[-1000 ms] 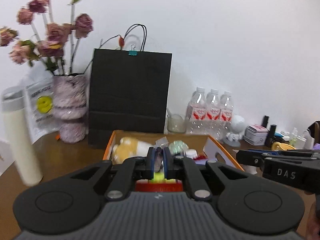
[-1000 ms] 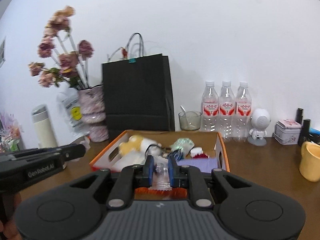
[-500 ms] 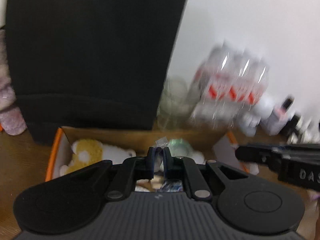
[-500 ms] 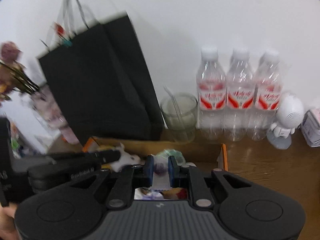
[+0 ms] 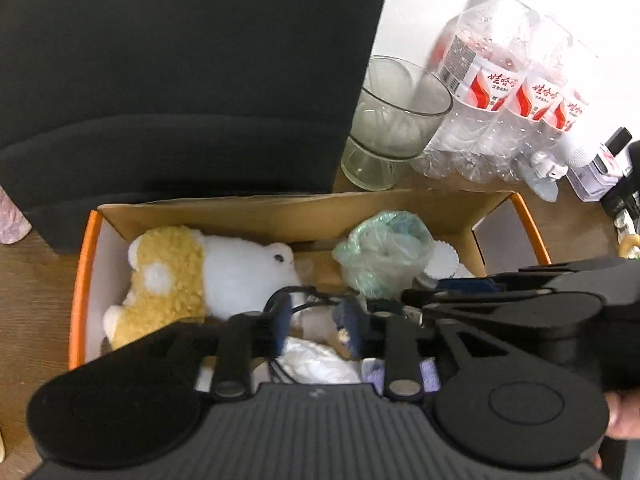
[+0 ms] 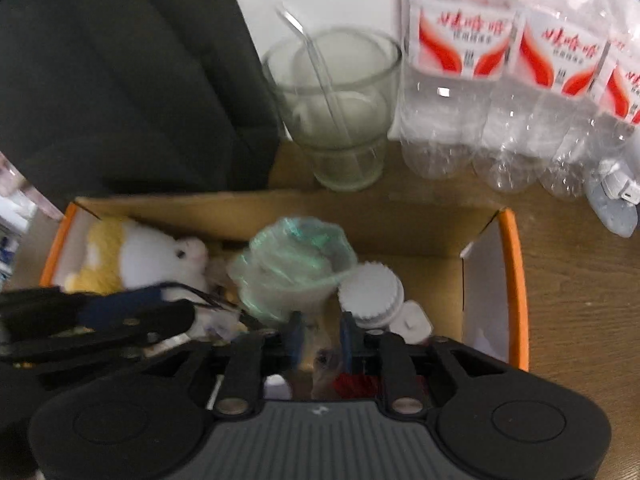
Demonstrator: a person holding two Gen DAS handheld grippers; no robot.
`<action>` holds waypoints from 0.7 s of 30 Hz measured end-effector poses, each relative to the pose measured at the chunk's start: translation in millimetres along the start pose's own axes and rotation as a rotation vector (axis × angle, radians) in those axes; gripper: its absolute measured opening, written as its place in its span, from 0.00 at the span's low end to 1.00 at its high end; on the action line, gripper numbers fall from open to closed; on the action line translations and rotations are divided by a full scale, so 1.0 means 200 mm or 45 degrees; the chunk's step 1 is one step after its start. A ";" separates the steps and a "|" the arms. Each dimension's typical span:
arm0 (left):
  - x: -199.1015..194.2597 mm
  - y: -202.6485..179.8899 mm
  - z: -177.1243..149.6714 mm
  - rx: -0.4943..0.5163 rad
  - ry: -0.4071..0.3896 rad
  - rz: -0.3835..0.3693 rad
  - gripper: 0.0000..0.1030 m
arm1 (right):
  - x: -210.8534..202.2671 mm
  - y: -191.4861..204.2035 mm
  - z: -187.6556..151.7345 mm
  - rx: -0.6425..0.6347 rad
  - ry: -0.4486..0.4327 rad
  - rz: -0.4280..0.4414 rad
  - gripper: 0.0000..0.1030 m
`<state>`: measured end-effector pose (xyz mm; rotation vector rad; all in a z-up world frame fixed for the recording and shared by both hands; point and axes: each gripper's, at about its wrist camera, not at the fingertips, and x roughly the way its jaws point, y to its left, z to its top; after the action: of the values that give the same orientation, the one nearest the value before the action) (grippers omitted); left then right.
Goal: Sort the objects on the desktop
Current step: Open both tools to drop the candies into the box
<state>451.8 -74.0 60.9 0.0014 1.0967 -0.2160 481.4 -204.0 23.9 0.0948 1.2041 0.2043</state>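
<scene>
An orange-rimmed cardboard box [image 5: 78, 280] [image 6: 516, 280] holds a yellow and white plush toy [image 5: 192, 280] [image 6: 132, 256], a green plastic bundle [image 5: 384, 252] [image 6: 292, 264], a white round brush head [image 6: 370, 292], a black cable [image 5: 296, 292] and crumpled white paper [image 5: 316, 360]. Both grippers point down into the box, side by side. My left gripper [image 5: 316, 324] is opening over the paper, with nothing pressed between its pads. My right gripper [image 6: 320, 340] is also opening, and a blurred pale item sits loose in the gap. It shows in the left wrist view too, as the right gripper [image 5: 412, 296].
A black paper bag [image 5: 180, 60] stands right behind the box. Behind the box's right half are a glass cup [image 6: 336, 120] with a stirrer, three water bottles [image 6: 500, 80] and a small white figurine [image 5: 548, 168]. A wooden table [image 6: 580, 300] lies to the box's right.
Both grippers swung forward and tipped down from facing the wall to hanging over the box. Their jaws, shut on small pale items before, now stand apart.
</scene>
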 end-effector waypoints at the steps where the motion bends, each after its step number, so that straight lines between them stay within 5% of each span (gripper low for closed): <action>1: -0.02 0.01 0.00 0.001 -0.006 0.018 0.51 | 0.00 0.00 -0.01 0.005 0.006 0.011 0.34; 6: -0.13 0.07 -0.01 0.005 -0.045 0.135 0.68 | -0.13 -0.01 0.00 0.031 -0.056 0.030 0.52; 12: -0.23 0.18 -0.10 -0.115 -0.091 0.244 0.74 | -0.31 0.05 -0.09 0.022 -0.139 0.005 0.64; 16: -0.38 0.18 -0.26 -0.128 -0.351 0.300 0.89 | -0.42 0.07 -0.21 0.028 -0.249 -0.006 0.85; 21: -0.52 0.17 -0.44 -0.125 -0.579 0.314 0.97 | -0.51 0.12 -0.38 0.014 -0.498 -0.018 0.85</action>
<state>334.1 -12.8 109.5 -0.0007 0.6445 0.0599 372.5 -203.9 94.7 0.1293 0.8161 0.1580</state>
